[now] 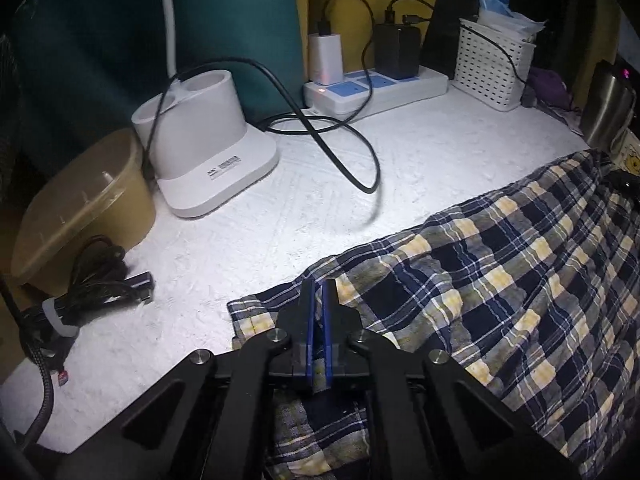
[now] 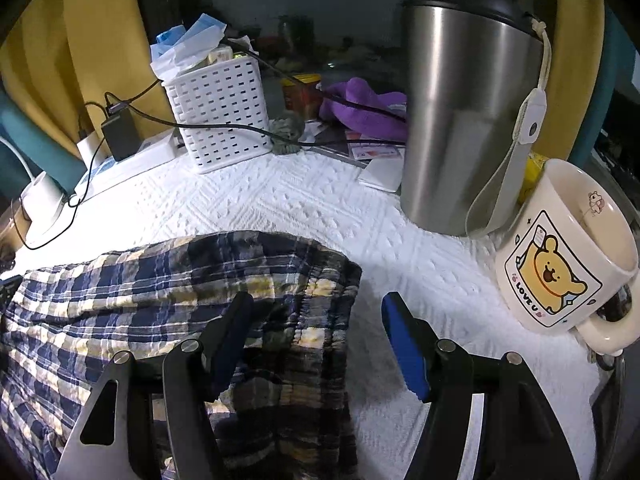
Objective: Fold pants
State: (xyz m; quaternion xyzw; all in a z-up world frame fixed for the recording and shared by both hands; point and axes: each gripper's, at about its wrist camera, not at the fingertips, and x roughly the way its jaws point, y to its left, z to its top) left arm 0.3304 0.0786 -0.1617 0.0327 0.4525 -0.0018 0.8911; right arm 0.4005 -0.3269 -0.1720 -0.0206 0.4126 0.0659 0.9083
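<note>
Navy, yellow and white plaid cotton pants (image 1: 500, 280) spread over white embossed table cover (image 1: 280, 208), far end cut off. Left gripper (image 1: 319, 292) pinched closed on hem fabric; right gripper (image 2: 316, 308) parted wide over waistband, gripping nothing. Cream bear mug (image 2: 560, 264) reading "LOVE U". White lamp base (image 1: 208, 148) label illegible.

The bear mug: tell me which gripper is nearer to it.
Right. The right gripper stands open at the pants' waistband edge, just left of the bear mug. The left gripper is shut on the pants' opposite end, with the mug out of its view.
</note>
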